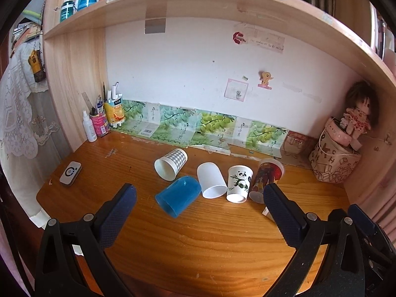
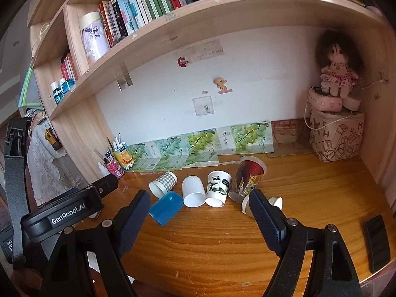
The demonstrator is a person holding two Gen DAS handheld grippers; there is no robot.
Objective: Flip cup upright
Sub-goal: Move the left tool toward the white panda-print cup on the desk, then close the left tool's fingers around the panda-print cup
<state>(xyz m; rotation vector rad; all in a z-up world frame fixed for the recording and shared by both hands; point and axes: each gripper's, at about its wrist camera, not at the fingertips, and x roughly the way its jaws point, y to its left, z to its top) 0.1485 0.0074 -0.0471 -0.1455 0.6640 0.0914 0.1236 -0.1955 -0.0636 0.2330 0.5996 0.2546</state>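
Note:
Several cups lie on their sides in a row on the wooden desk [image 1: 198,242]: a grey checked cup [image 1: 170,167], a blue plastic cup [image 1: 178,199], a plain white cup [image 1: 211,180], a panda cup [image 1: 238,183] and a red printed cup [image 1: 266,180]. The right wrist view shows them too: checked [image 2: 163,184], blue [image 2: 165,208], white [image 2: 193,191], panda [image 2: 217,188], red printed [image 2: 247,179], plus a brown-sleeved cup [image 2: 247,206] partly behind the right finger. My left gripper [image 1: 199,201] is open and empty, just short of the blue cup. My right gripper [image 2: 199,209] is open and empty before the row.
A white remote [image 1: 70,173] lies at the desk's left. Pen holders and a spray bottle [image 1: 89,126] stand back left. A printed bag with a doll [image 1: 334,158] fills the back right corner. A black phone [image 2: 377,242] lies at the right edge. A shelf overhangs the desk.

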